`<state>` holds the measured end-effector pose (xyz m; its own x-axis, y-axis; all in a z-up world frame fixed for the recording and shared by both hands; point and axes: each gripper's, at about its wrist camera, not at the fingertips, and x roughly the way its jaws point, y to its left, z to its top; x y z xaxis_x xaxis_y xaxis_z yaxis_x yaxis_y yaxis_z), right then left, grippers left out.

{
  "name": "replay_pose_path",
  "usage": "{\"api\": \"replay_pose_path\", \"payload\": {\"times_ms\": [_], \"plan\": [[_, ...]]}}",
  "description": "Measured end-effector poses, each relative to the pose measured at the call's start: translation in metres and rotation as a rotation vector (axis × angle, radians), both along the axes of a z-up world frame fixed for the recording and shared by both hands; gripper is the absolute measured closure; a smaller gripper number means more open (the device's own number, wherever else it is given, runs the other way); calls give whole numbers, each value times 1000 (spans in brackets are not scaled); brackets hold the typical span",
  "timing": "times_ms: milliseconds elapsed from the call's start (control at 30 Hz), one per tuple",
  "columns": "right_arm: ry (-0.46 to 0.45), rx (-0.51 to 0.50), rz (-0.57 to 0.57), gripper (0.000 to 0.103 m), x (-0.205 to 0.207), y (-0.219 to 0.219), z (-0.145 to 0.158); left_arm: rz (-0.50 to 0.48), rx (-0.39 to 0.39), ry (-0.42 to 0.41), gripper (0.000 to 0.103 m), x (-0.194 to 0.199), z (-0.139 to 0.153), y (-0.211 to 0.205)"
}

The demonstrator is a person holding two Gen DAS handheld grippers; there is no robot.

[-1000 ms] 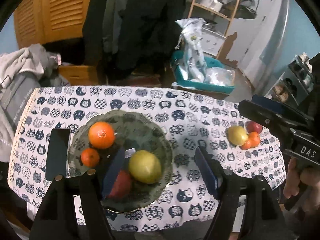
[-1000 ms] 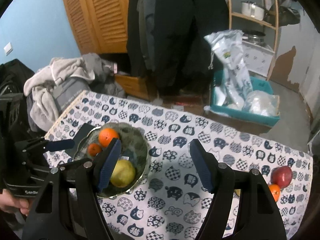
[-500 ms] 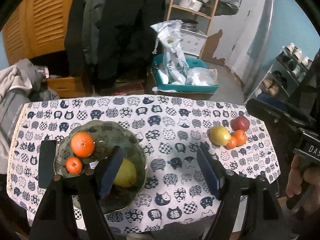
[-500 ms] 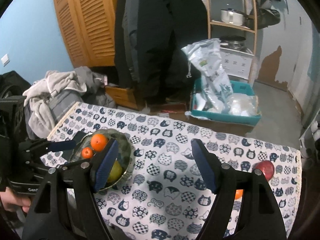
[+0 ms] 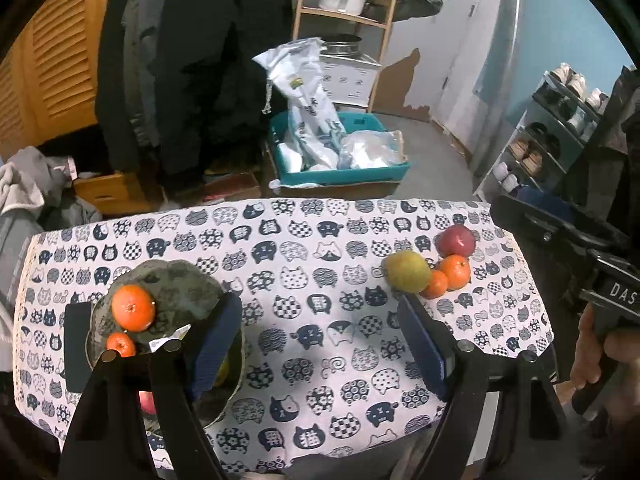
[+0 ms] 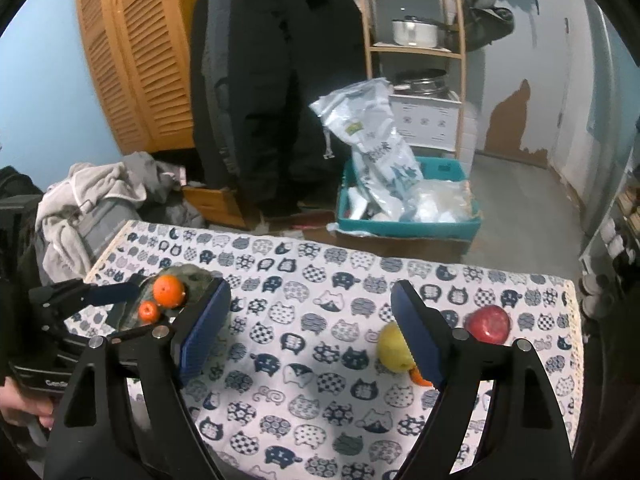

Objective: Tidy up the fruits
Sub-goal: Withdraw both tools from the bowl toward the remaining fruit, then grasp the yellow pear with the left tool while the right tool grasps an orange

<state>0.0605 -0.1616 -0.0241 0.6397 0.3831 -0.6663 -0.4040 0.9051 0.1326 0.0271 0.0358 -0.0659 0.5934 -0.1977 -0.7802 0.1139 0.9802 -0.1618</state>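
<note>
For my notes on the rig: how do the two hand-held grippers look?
Each hand-held gripper, left and right, has black angular plastic arms, silver bolts and ribbed dark-blue flat pads. White lettering marks both black bodies.

A white tablecloth printed with navy and patterned cat faces carries a mottled grey-green bowl holding two orange fruits, and apart from it a yellow-green pear, a dark red apple and two orange mandarins; blue gripper pads on black frames
</note>
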Motion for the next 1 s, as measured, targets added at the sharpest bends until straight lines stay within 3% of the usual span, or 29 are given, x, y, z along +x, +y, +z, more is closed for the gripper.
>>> {"api": "replay_pose_path", "payload": {"times_ms": [533, 1000], "plan": [[11, -9, -75, 19, 4, -51, -1, -59, 2, 29, 21, 15, -3, -44], [98, -49, -168, 18, 32, -101, -27, -83, -23, 142, 20, 51, -32, -79]]}}
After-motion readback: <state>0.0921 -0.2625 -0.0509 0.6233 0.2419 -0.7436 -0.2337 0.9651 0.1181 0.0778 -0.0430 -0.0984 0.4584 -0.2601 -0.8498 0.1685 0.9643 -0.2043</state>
